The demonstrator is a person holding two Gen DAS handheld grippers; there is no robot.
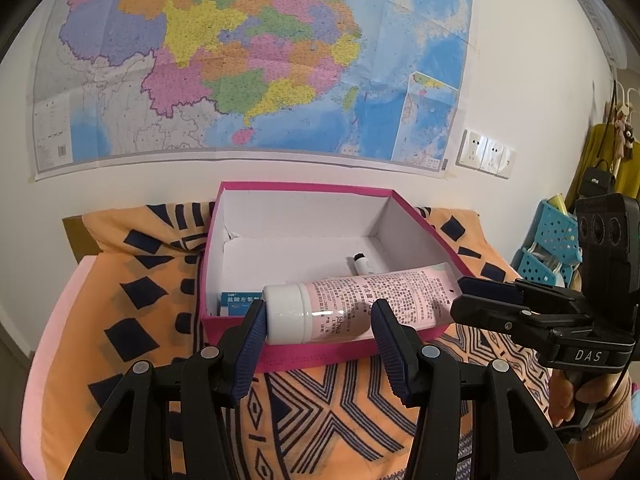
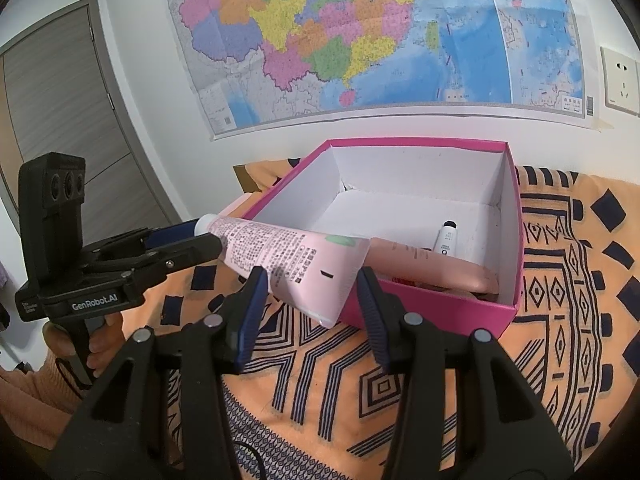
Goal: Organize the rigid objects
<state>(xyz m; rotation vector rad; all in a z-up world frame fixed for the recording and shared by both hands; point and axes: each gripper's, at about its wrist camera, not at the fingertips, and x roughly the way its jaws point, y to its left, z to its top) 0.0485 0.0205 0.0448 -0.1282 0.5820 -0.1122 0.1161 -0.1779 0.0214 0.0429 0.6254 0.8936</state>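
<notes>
- While your left gripper [image 1: 318,322] and right gripper [image 2: 310,292] each bracket one end of the pink tube [image 2: 280,258], it hangs level across the near rim of the magenta box [image 2: 514,216], not yet inside.
- Your left pads flank the white cap; your right pads flank the crimped tail. Whether either pair actually presses the tube, I cannot tell.
- Already inside, as far as shown: a small white tube [image 2: 446,240], a peach-coloured tube [image 2: 432,262] and a blue carton [image 1: 240,303].
- Left to do, I judge: lower this tube in and let go. No other loose items show on the patterned cloth [image 2: 560,320].
</notes>
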